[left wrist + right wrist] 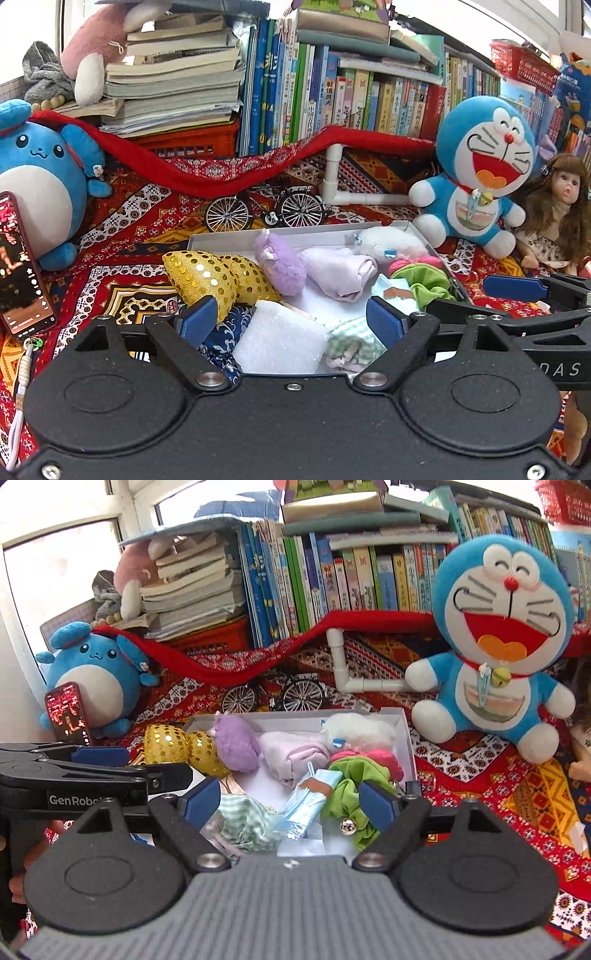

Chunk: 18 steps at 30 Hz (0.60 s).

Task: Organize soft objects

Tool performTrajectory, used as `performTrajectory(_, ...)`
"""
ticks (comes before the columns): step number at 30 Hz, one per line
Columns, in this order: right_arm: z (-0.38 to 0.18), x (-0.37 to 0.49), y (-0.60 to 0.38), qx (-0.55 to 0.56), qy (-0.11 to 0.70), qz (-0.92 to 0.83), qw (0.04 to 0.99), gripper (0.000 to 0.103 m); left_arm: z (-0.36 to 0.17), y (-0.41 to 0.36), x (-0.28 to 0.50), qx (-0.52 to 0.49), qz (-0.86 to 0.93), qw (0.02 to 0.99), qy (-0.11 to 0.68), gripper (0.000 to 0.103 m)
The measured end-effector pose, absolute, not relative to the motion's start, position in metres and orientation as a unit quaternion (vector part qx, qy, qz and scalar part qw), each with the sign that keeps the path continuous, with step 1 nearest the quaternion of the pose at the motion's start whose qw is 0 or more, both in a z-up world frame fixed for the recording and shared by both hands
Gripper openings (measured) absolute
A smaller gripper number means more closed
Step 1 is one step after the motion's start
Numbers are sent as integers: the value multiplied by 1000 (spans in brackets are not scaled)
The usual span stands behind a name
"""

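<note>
A white box (221,242) (406,738) holds soft things: a purple plush (282,264) (236,746), a lilac cloth (338,273) (295,755), a white plush (391,242) (360,727), a green scrunchie (424,282) (347,790) and a pink one (373,757). A gold sequin piece (207,277) (173,744) hangs over the box's left edge. My left gripper (291,319) is open above a white fluffy cloth (277,341), a blue patterned cloth (225,339) and a checked cloth (349,345). My right gripper (290,803) is open above a light blue packet (306,806) and the checked cloth (243,819).
A Doraemon plush (476,177) (495,646) sits right of the box, a doll (554,206) beyond it. A blue plush (33,177) (88,679) and a phone (18,266) (68,718) stand left. A toy bicycle (264,212) (275,696), a white pipe (336,184) and books (332,92) stand behind.
</note>
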State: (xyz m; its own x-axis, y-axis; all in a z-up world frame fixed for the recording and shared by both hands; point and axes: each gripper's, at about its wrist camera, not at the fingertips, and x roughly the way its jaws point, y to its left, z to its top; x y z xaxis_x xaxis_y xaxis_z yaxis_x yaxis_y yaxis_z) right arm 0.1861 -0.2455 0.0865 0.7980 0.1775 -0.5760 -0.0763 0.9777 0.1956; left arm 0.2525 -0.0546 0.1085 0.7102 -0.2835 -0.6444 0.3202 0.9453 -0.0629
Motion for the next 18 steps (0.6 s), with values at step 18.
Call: performTrajectory(18,119,135,-246,66,245,81,964,103,135,-24,199,1,-182,932,315,91)
